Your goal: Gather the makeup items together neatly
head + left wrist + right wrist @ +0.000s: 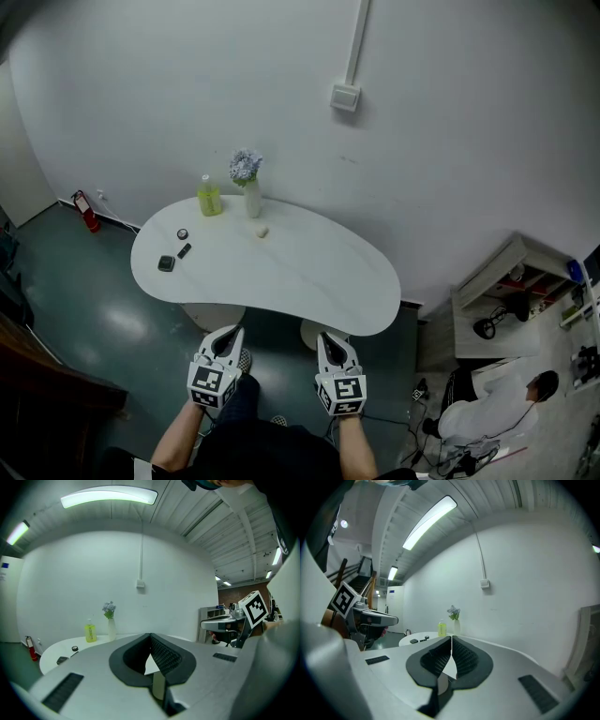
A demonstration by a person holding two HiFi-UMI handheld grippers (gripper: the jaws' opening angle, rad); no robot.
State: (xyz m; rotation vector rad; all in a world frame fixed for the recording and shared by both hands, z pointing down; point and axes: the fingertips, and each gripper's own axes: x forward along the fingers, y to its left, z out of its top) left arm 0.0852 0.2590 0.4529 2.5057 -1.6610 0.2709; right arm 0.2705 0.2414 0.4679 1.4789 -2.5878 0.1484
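Room, head view: white wall, dark teal floor, and a white kidney-shaped table [309,281] out in front.
Makeup bits: all on the table's left half. The small round black pot [182,233], short black tube [185,250] and square black compact [166,263] are close together, and a little cream round piece [262,231] sits off to their right, near the vase.
Other table stuff: yellow-green plastic bottle [208,197] and white vase of pale blue flowers [251,197], both by the far edge.
Grippers: left gripper [229,333] and right gripper [330,339] are side by side, short of the table's near edge and touching nothing.
Left gripper view: jaws together, nothing between them. The bottle, vase and black bits show off to the left, well apart from the tips.
Right gripper view: jaws pressed together too, empty. The table sits well ahead, left of centre.
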